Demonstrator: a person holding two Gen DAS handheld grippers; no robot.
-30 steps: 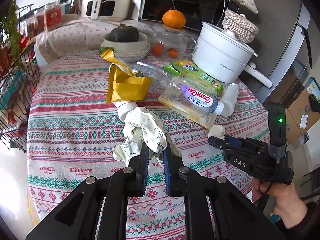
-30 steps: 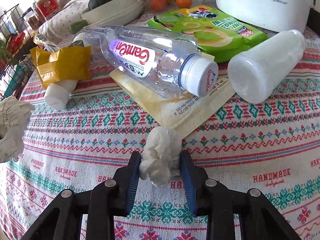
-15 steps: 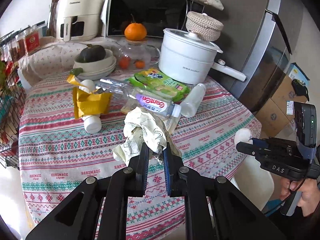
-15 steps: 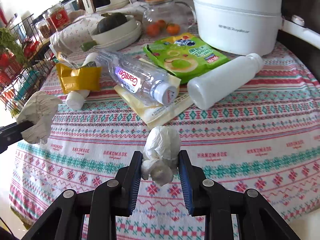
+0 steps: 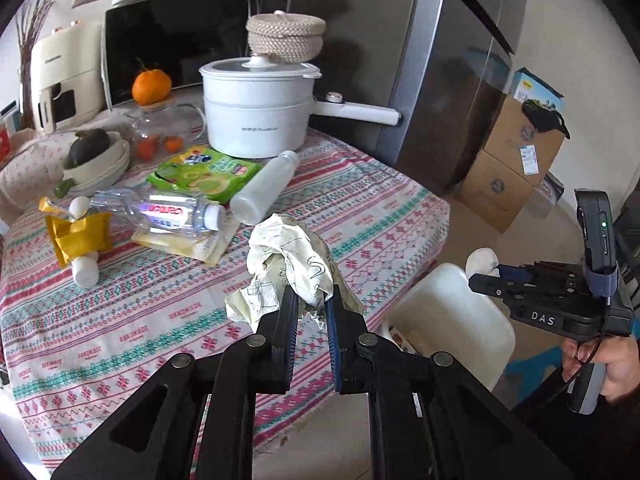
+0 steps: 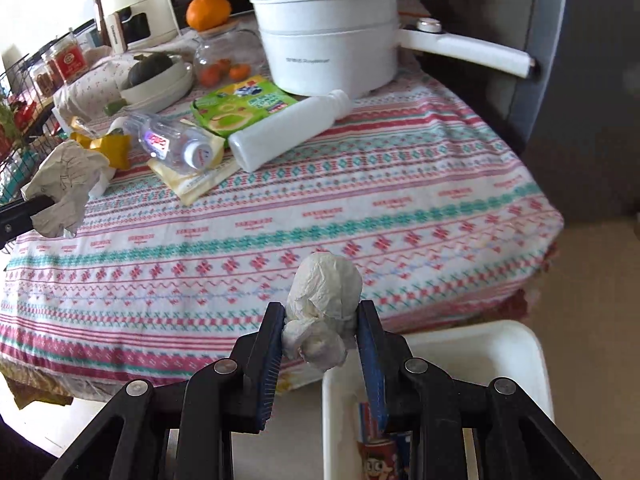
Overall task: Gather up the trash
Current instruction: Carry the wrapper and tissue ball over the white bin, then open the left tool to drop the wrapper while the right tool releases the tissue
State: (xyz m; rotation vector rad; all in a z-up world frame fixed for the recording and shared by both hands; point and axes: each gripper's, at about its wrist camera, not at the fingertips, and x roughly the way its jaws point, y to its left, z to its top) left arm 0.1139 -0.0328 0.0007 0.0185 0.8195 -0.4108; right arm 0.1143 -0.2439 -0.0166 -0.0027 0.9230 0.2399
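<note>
A: Right gripper [image 6: 320, 332] — state?

B: Clamped on a white tissue wad [image 6: 326, 304], pinched between both fingers. Just below and right of it sits the white bin [image 6: 520, 344], rim partly under the fingers. Some printed packaging lies in the bin already; cannot read what it is.

A: Left gripper [image 5: 310, 312]?

B: Closed narrow on a crumpled paper [image 5: 292, 264] with line drawings on it. It hangs above the near desk [image 5: 160, 312] edge; the bin shows to its right and lower, the right gripper beyond that.

A: Step in hand?

B: Judged as the carry to the bin, both loads up and off the desk. Next move calls for centring each load over the opening, then letting go. The right is nearly there; the left needs to travel right.

A: Ahead of the grippers?

B: More trash on the desk: yellow wrapper [image 5: 78, 236], clear bottle [image 5: 160, 212], white bottle [image 5: 264, 188], green packet [image 5: 204, 172].

A: Unclear items?

B: The bin's depth and far side are cut off. A flat pale packet under the clear bottle is mostly covered.
</note>
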